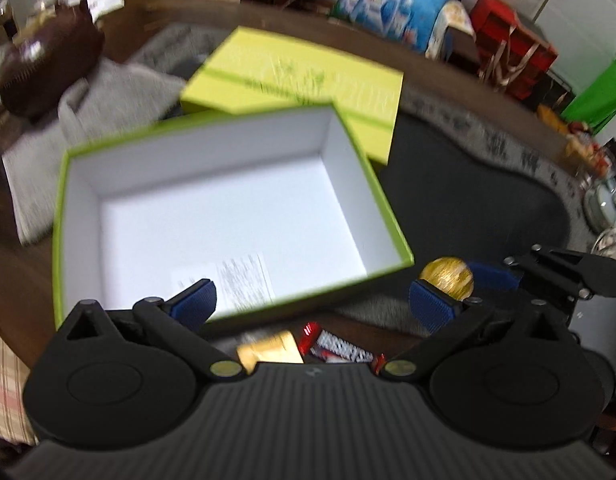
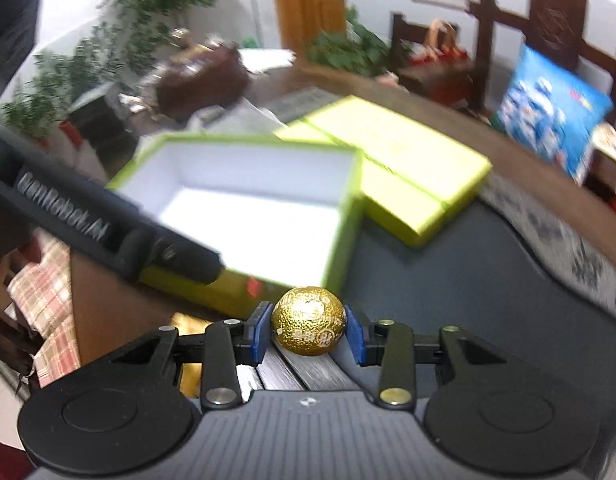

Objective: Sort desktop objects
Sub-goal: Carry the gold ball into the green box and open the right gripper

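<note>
Right gripper: the right gripper (image 2: 308, 330) pinches a gold foil ball (image 2: 308, 321) between its blue pads (image 2: 256, 332), one pad pressed to each side.
Gold foil ball: round, crinkled gold wrapping with faint embossed marks; it is held just short of the open box's near corner, above the grey mat (image 2: 468, 280).
Left gripper: the left gripper (image 1: 312, 300) is spread wide, nothing between its blue pads (image 1: 195, 300).
Only in the left view: under the left gripper at 6 o'clock lie a gold wrapped bar (image 1: 269, 350) and a red-and-white candy wrapper (image 1: 340, 350); the right gripper's black linkage enters from 3 o'clock with the ball.
Only in the right view: the left gripper's black body crosses from 9 o'clock over the box's near wall; a checked cloth (image 2: 47, 304) lies at 8 o'clock.
Open box: the open box (image 1: 63, 216), green outside and white inside, sits at centre in both views; a printed slip (image 1: 243, 280) lies on its floor.
Lid: a yellow-green lid (image 1: 291, 72) lies beyond the box toward 1 o'clock, its near edge hidden behind the box.
Far: a brown bag (image 1: 51, 68) at 10 o'clock, a blue printed package (image 1: 396, 4) at 1 o'clock; both blurred.
</note>
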`<state>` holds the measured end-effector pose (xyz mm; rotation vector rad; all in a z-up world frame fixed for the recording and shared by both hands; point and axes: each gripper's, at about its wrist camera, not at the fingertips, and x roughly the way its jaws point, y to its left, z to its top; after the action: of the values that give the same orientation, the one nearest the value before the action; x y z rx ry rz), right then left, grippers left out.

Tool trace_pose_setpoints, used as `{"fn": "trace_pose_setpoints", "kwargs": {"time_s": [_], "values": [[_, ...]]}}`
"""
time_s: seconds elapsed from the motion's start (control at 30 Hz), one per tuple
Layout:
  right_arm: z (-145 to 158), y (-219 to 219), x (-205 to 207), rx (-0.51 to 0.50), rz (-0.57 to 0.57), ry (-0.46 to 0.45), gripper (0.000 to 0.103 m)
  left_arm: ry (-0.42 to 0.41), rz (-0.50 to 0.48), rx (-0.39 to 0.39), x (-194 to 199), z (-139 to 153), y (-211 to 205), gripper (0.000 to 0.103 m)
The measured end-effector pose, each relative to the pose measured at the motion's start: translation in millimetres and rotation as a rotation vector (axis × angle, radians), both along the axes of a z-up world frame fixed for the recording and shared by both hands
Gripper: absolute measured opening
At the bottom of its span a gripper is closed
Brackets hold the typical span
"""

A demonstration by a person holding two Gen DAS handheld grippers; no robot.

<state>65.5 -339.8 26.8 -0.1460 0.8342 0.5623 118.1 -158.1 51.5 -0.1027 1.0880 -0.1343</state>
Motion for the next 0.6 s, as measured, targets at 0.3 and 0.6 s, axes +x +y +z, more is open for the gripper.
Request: {"fn": "trace_pose_setpoints", "kwargs": {"time_s": [0.3, 0.6], "values": [[26, 65, 25, 0.012, 0.131, -0.085, 0.039, -0.003, -0.009, 0.024, 27, 3, 43, 0.103], [-6, 118, 69, 0.007, 0.224, -0.014, 0.039, 0.114, 0.011, -0.041, 61, -37, 86, 0.096]]}}
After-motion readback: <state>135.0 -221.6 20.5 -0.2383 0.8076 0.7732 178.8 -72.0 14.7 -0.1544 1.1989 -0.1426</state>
